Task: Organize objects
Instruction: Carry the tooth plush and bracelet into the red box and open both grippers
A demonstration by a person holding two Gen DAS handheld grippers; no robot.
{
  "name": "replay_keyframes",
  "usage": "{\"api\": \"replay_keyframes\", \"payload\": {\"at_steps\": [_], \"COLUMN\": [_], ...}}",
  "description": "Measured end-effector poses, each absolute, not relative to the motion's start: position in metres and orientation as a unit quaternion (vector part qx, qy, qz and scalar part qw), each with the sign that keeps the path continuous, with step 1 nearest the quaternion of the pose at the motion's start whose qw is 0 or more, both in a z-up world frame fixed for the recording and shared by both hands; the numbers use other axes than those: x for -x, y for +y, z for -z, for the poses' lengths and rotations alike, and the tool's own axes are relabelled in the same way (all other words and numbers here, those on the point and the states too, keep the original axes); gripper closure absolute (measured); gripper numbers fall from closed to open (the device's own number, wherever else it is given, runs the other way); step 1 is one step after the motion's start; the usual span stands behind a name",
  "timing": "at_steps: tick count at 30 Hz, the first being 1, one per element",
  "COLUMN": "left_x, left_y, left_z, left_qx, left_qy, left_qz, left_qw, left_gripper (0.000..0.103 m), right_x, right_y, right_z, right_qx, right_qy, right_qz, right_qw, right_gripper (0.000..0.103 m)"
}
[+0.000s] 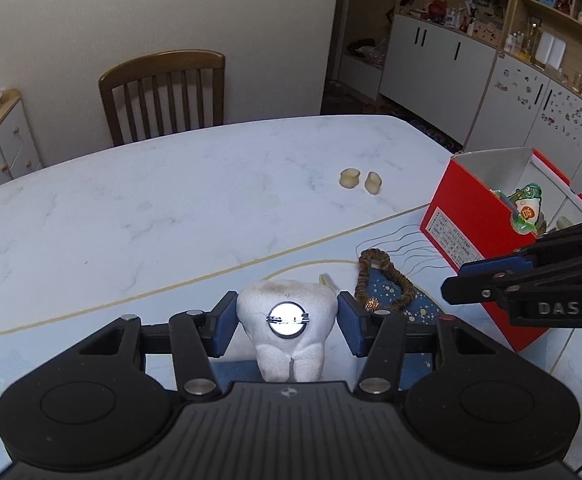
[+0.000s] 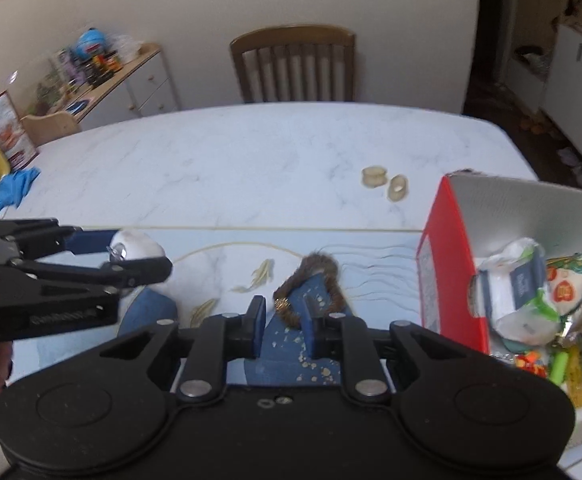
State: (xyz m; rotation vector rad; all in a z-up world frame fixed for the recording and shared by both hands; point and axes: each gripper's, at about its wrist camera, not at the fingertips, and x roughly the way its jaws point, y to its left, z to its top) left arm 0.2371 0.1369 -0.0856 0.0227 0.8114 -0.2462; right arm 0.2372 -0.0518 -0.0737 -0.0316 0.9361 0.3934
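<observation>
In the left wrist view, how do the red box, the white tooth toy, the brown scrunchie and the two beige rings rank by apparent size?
1. red box
2. white tooth toy, though it is nearest the camera
3. brown scrunchie
4. two beige rings, alike to each other

White tooth-shaped plush (image 1: pixel 287 334) with a round metal badge, upright, clamped off the table. Brown scrunchie (image 1: pixel 385 284) lies flat at its 2 o'clock. Open red box (image 1: pixel 475 236) of packets stands further right.
</observation>
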Motion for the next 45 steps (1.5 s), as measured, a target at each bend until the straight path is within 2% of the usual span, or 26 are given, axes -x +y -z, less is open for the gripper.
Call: {"api": "replay_keyframes", "payload": {"at_steps": [6,7,8,9,10,13,16,21,28,32,45], "left_x": [-0.228,-0.227,-0.227,-0.227,-0.227,-0.228,-0.229,-0.230,-0.229,-0.228,-0.214], "left_y": [0.139,0.139,0.140,0.141,0.141,0.143,0.146,0.150,0.151,0.150,0.136], "left_z": [0.094,0.096,0.098,0.099,0.101,0.105,0.106,0.108,0.110,0.108,0.086], "left_qx": [-0.004,-0.002,0.000,0.001,0.000,-0.004,-0.007,-0.005,-0.005,-0.006,-0.015], "left_qy": [0.405,0.407,0.409,0.411,0.412,0.414,0.412,0.414,0.413,0.410,0.393], "left_qz": [0.111,0.110,0.109,0.108,0.108,0.105,0.104,0.106,0.114,0.118,0.140], "left_qw": [0.908,0.907,0.906,0.905,0.905,0.904,0.905,0.904,0.904,0.904,0.909], "left_gripper": [0.050,0.050,0.050,0.050,0.050,0.050,0.050,0.050,0.050,0.050,0.050], "right_x": [-0.260,-0.265,-0.270,-0.275,-0.279,-0.296,-0.309,-0.317,-0.317,-0.314,-0.267], "right_y": [-0.051,-0.051,-0.050,-0.049,-0.048,-0.040,-0.032,-0.023,-0.017,-0.015,-0.038], "right_z": [0.100,0.104,0.109,0.113,0.117,0.128,0.140,0.156,0.156,0.155,0.105], "right_qx": [0.023,0.021,0.020,0.018,0.016,0.020,0.027,0.047,0.058,0.063,0.002], "right_qy": [0.469,0.472,0.475,0.476,0.474,0.480,0.488,0.497,0.491,0.489,0.446], "right_qz": [-0.189,-0.186,-0.182,-0.180,-0.180,-0.179,-0.169,-0.153,-0.140,-0.140,-0.168], "right_qw": [0.862,0.862,0.861,0.860,0.862,0.859,0.856,0.853,0.858,0.859,0.879], "right_gripper": [0.064,0.055,0.040,0.034,0.031,0.031,0.034,0.046,0.075,0.087,0.094]}}
